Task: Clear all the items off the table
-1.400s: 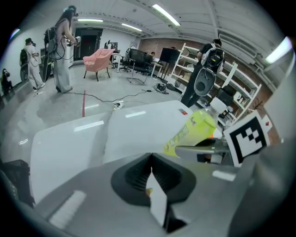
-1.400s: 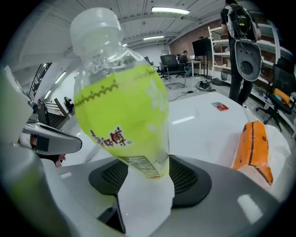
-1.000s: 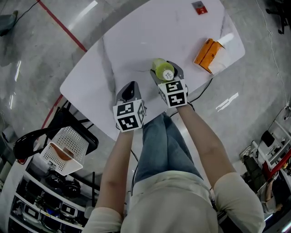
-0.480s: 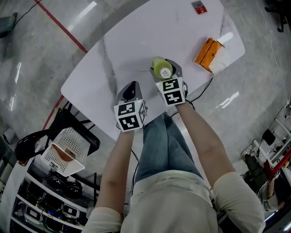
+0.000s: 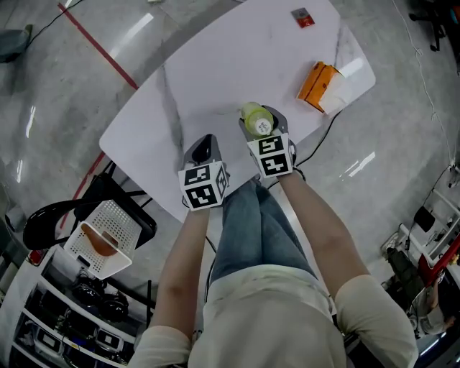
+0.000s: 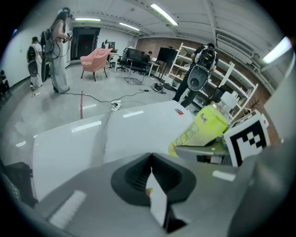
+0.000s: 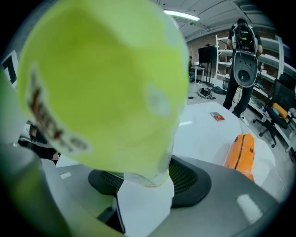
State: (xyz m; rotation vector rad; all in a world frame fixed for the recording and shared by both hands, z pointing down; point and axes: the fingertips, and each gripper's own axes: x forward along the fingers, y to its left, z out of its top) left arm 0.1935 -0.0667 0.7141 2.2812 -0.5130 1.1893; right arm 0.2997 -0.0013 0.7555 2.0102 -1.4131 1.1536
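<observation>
A yellow-green bottle (image 5: 256, 115) hangs tilted over the near part of the white marble table (image 5: 215, 65). My right gripper (image 5: 262, 123) is shut on it, and its jaws have just been closing further on it. The bottle (image 7: 101, 83) fills most of the right gripper view and hides the fingertips. In the left gripper view it (image 6: 201, 129) shows at right. My left gripper (image 5: 203, 146) is shut and empty beside it, jaws meeting (image 6: 150, 159). An orange packet (image 5: 316, 85) on white paper and a small red card (image 5: 302, 17) lie farther off.
A white mesh basket (image 5: 104, 237) sits on a black chair left of the table's near edge. A dark cable (image 5: 323, 140) trails off the table's right side. People (image 6: 58, 51) and shelving (image 6: 222, 69) stand far behind the table.
My right gripper has lifted a little with the bottle, drawing toward the table's near edge. The left gripper has risen slightly alongside, still shut.
</observation>
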